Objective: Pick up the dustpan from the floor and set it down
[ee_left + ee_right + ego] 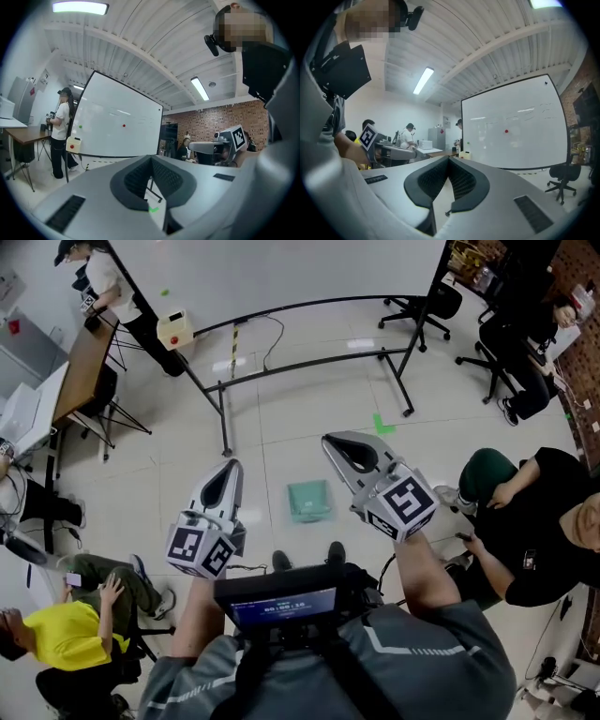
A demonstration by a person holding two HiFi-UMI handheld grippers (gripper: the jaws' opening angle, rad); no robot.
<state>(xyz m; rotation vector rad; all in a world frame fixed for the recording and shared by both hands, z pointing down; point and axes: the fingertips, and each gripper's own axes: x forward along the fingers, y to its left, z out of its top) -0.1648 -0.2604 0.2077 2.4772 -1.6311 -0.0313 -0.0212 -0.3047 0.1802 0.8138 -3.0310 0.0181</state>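
Observation:
The green dustpan (308,500) lies flat on the pale floor, below and between my two grippers and in front of my shoes. Neither gripper touches it. In the head view my left gripper (232,466) is held up to the left of the dustpan, its jaws shut with nothing in them. My right gripper (331,439) is raised to the right of it, also shut and empty. The left gripper (151,159) points level at a whiteboard. The right gripper (449,159) points level at the same board. The dustpan shows in neither gripper view.
The whiteboard's black metal stand (309,362) crosses the floor beyond the dustpan, with a green tape mark (382,424) near its right leg. One person (534,521) sits close at the right, another in yellow (66,634) at the lower left. A desk (84,371) stands at the left and office chairs (422,306) at the back.

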